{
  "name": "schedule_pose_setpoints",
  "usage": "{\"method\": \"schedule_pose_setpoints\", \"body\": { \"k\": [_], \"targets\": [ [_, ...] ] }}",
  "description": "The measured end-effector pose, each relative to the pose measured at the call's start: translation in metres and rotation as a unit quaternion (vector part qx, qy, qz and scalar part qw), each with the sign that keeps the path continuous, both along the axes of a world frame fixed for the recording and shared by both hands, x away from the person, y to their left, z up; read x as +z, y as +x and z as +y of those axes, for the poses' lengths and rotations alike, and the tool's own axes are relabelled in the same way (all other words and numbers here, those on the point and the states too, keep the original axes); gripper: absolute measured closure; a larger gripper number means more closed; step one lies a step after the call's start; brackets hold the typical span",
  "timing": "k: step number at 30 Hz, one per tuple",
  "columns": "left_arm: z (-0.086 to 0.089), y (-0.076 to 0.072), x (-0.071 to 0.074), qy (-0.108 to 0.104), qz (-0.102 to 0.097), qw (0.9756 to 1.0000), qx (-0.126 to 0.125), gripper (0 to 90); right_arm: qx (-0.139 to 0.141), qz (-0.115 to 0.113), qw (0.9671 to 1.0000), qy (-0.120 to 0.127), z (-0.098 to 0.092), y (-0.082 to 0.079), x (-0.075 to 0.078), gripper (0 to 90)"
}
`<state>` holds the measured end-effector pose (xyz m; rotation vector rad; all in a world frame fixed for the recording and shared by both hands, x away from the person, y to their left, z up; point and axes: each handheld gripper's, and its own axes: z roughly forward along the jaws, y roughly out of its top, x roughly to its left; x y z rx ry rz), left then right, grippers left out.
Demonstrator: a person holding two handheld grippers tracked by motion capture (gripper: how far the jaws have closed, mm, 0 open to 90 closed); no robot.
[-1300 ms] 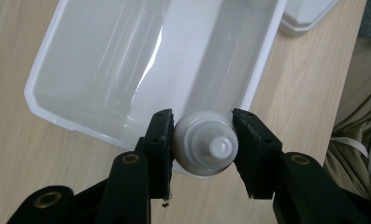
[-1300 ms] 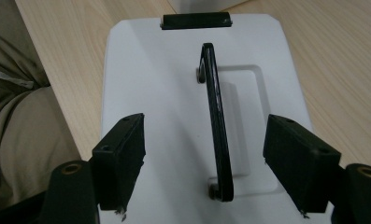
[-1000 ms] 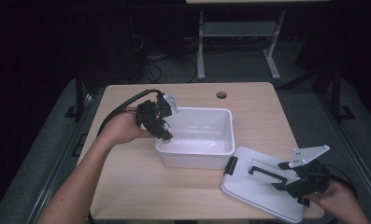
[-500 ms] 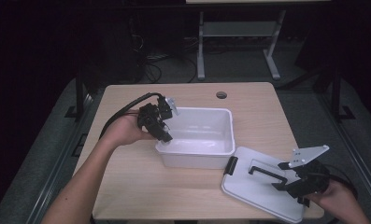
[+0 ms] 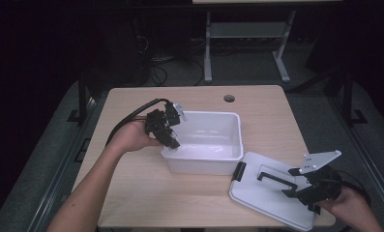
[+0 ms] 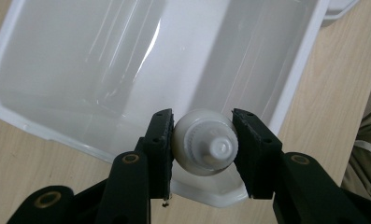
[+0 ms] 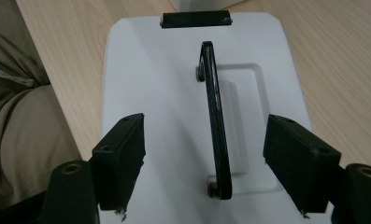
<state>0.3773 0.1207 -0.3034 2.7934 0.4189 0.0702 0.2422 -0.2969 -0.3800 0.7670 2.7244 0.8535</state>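
My left hand-held gripper [image 6: 203, 144] pinches a white bottle [image 6: 205, 142] over the bin [image 5: 230, 145] rim; right hand-held gripper [image 7: 204, 177] spread around the lid handle [image 7: 217, 130]

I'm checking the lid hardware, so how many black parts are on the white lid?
2: a raised black handle along the lid's middle, between the open right gripper's jaws, and a black latch at its bin-side edge. Others may be hidden.
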Motion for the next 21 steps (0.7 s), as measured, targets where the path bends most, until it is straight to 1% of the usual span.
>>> {"method": "schedule_pose_setpoints", "body": {
  "k": [5,8,11,19,21],
  "targets": [
    [0.000,0.003,-0.009,-0.004,0.007,1.0000,0.005,59.6,0.000,0.002,1.0000,0.000,0.000,0.001,0.000,29.0],
    [0.001,0.003,-0.012,-0.003,0.007,0.9999,0.007,59.6,0.002,0.002,1.0000,0.000,0.001,0.001,-0.001,29.0],
    [0.001,0.005,-0.017,0.000,0.011,0.9999,0.007,59.6,0.002,0.004,1.0000,0.000,0.001,0.001,-0.001,28.9],
    [-0.001,0.007,-0.025,0.004,0.014,0.9998,0.009,59.6,0.000,0.008,1.0000,0.000,0.002,0.001,-0.002,28.9],
    [-0.002,0.008,-0.028,0.004,0.012,0.9999,0.009,59.5,0.000,0.008,1.0000,0.002,0.002,0.001,-0.002,28.9]
  ]
}}
